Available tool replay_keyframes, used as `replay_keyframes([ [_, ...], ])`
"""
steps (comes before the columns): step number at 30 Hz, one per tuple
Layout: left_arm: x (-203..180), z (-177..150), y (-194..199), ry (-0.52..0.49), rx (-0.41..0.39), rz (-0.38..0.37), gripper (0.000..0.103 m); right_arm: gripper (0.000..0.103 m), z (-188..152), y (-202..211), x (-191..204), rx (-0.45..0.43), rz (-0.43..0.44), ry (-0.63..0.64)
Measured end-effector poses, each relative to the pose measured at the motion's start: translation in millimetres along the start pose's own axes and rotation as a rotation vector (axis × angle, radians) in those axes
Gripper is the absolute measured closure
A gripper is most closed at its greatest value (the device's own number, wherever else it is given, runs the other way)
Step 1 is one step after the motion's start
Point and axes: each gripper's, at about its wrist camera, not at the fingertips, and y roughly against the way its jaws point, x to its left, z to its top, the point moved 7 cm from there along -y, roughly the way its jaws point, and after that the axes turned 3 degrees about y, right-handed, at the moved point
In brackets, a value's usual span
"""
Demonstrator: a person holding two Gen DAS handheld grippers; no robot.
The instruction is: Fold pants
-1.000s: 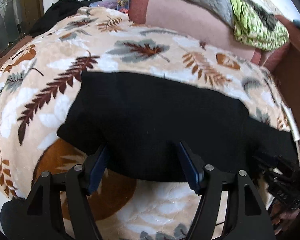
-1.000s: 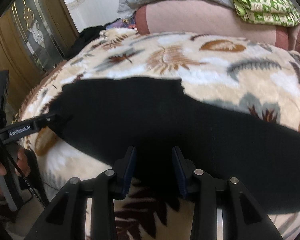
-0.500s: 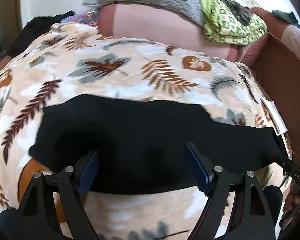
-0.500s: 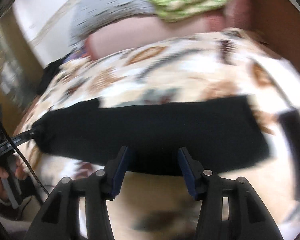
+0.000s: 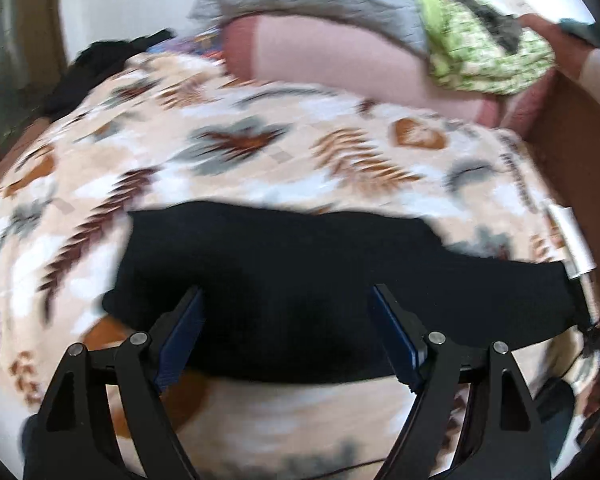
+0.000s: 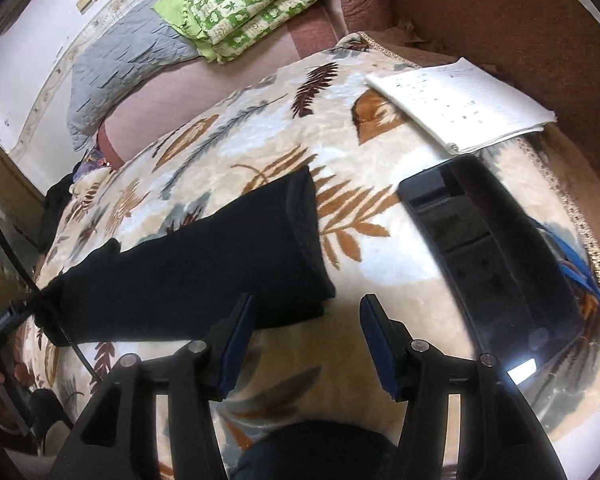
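— Pants point(image 6: 204, 268): where do they lie, and which way do they run?

— Black, flat on your leaf-print blanket point(image 6: 260, 128), long axis across the bed from left to right. The hemmed leg ends point(image 6: 304, 224) point right; in the left view the wider end point(image 5: 148, 272) sits to the left.

— What room do you have around them?

— Bare blanket beyond the hems, then a black tablet point(image 6: 496, 264) and an open notebook point(image 6: 460, 104). Pillows point(image 5: 340, 64) lie past the far edge.

— And your grippers?

— Your right gripper point(image 6: 306, 344) hangs spread apart at the hem corner, holding nothing. Your left gripper point(image 5: 286, 334) is spread wide over the near edge, empty.
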Motion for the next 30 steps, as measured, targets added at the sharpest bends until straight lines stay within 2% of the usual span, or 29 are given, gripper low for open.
replay_keyframes([
  [4, 54.3, -7.7, 0.5, 0.064, 0.023, 0.109, 0.021, 0.044, -1.8, -7.4, 7.1, 0.015, 0.011, 0.006],
  [6, 59.1, -5.9, 1.9, 0.101, 0.032, 0.072, 0.021, 0.043, -2.3, -9.7, 7.1, 0.024, 0.006, 0.011],
  [8, 45.2, -1.6, 5.4, 0.089, 0.014, 0.023, 0.021, 0.043, -2.7, -10.7, 7.0, 0.035, 0.005, 0.006],
  [12, -27.7, 8.5, 9.2, -0.049, -0.005, -0.123, 0.021, 0.041, -3.5, -9.3, 4.5, 0.040, 0.016, 0.009],
  [15, -107.8, 5.5, -2.1, -0.191, 0.060, -0.277, 0.020, 0.040, -3.6, -11.0, 1.0, 0.042, 0.030, 0.002],
  [22, -270.4, -5.1, -39.9, -0.544, 0.181, -0.534, 0.020, 0.038, 1.2, -21.0, 2.8, 0.034, 0.112, 0.007],
  [26, -339.3, -8.5, -58.6, -0.662, 0.258, -0.639, 0.020, 0.038, -0.5, -24.0, 8.5, 0.038, 0.177, 0.034],
  [30, -386.7, -14.7, -77.7, -0.767, 0.297, -0.683, 0.020, 0.036, -2.9, -25.8, 9.3, 0.019, 0.215, 0.058],
])
